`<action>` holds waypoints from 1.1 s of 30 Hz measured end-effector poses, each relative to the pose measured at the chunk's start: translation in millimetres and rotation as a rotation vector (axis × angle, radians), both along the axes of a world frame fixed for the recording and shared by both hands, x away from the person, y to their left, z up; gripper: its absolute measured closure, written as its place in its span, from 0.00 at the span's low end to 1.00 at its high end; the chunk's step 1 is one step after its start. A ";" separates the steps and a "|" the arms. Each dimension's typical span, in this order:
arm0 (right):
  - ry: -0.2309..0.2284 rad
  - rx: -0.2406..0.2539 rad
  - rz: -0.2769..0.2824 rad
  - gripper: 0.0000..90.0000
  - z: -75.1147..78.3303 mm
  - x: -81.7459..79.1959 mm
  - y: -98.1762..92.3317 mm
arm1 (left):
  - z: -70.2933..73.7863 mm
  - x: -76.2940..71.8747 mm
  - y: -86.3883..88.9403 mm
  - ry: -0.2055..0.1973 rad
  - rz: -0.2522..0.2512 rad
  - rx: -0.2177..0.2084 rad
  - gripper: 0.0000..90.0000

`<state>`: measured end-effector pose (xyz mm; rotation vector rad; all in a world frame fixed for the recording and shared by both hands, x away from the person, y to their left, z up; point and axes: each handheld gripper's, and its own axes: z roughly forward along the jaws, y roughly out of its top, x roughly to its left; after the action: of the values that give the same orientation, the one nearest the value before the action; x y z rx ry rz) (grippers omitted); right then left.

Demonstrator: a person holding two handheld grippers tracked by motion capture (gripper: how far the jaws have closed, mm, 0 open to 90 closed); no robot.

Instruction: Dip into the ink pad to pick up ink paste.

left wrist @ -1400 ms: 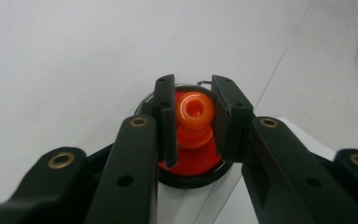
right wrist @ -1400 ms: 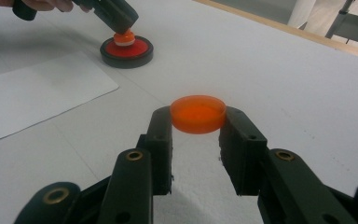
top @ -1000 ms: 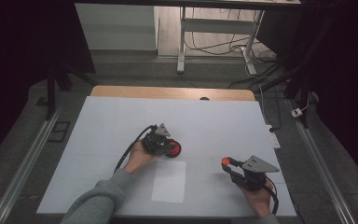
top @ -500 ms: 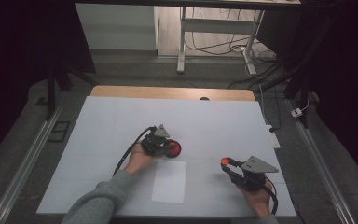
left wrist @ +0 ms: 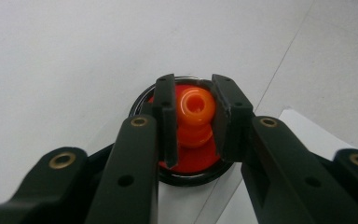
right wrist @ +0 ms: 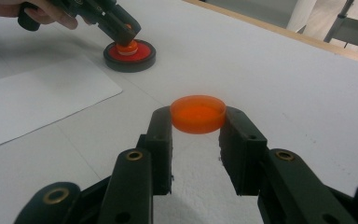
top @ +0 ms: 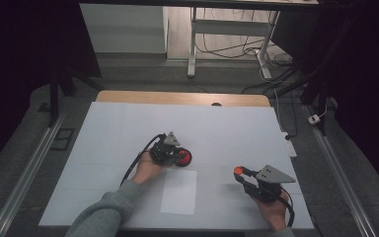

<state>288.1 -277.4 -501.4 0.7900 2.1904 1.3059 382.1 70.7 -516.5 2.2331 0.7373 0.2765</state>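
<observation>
A round black-rimmed red base [top: 184, 158] lies on the white table top [top: 118, 123], with an orange knob [left wrist: 194, 114] standing at its centre. My left gripper [top: 180, 157] is shut on that knob, one pad on each side [left wrist: 195, 88]. In the right gripper view the same base [right wrist: 140, 55] shows at the upper left under the left gripper [right wrist: 127, 29]. My right gripper [top: 240, 173] is at the front right, shut on a flat orange cap [right wrist: 198, 108], held just over the table between its pads [right wrist: 198, 122].
A white sheet of paper [top: 179, 191] lies between the two hands near the front edge. A wooden strip [top: 182, 98] runs along the table's far edge. Metal rails [top: 27, 173] flank both sides, and cables lie on the floor beyond.
</observation>
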 end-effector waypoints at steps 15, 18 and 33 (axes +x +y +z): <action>0.002 -0.001 0.000 0.72 -0.3 1.1 -0.8 | 2.1 1.4 -0.4 -0.027 -0.006 -0.006 0.81; 0.000 -0.002 0.001 0.72 -0.5 1.4 -0.8 | 7.6 1.2 2.3 -0.039 -0.004 -0.026 0.81; 0.003 -0.004 0.006 0.72 -1.0 1.6 0.0 | 31.3 -0.9 19.7 -0.044 0.022 -0.135 0.81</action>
<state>289.7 -277.4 -502.4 0.7854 2.1991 1.3036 381.2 90.4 -485.1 2.0870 0.7357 0.2772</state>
